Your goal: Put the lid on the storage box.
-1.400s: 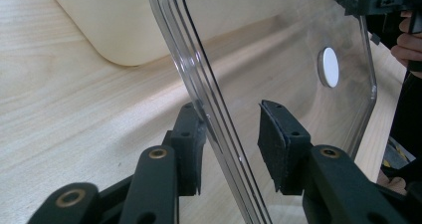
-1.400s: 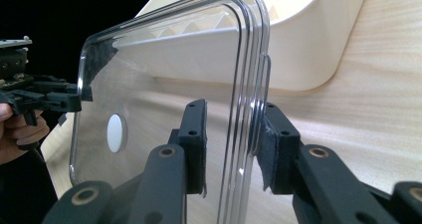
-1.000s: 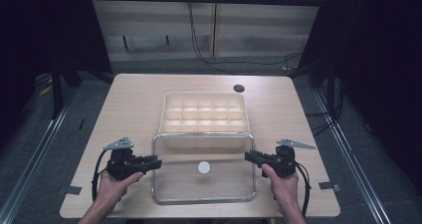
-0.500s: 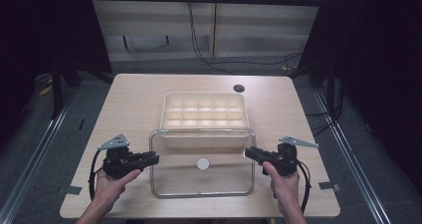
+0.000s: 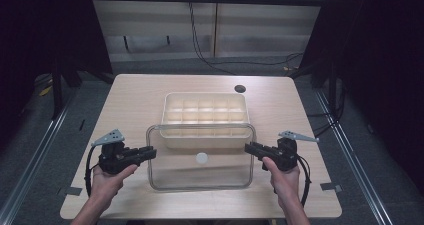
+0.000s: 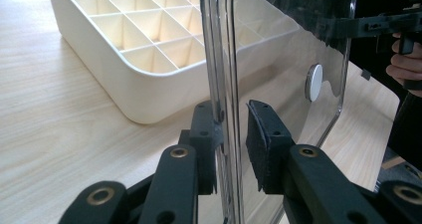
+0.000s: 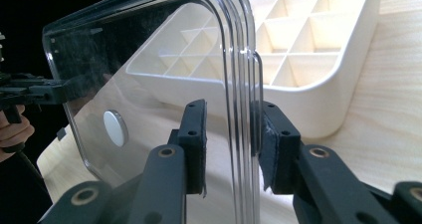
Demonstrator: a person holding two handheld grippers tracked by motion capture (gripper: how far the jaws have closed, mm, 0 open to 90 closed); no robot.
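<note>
My L gripper [image 5: 149, 153] clamped on clear lid [image 5: 200, 157] edge, R gripper [image 5: 249, 148] gripping opposite edge, lid held over divider tray [image 5: 205, 110].

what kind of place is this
Likely a lab or recording setup, not a home: a bare wooden table ringed by black curtains, with loose cables along the back wall.

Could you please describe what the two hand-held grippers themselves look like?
Both the left hand-held gripper and the right hand-held gripper are black, each topped by a grey three-cornered plate and trailing a black cable. Their linked jaws show brass-coloured pivot rings and dark flat pads. The forearms are bare, without sleeves.
</note>
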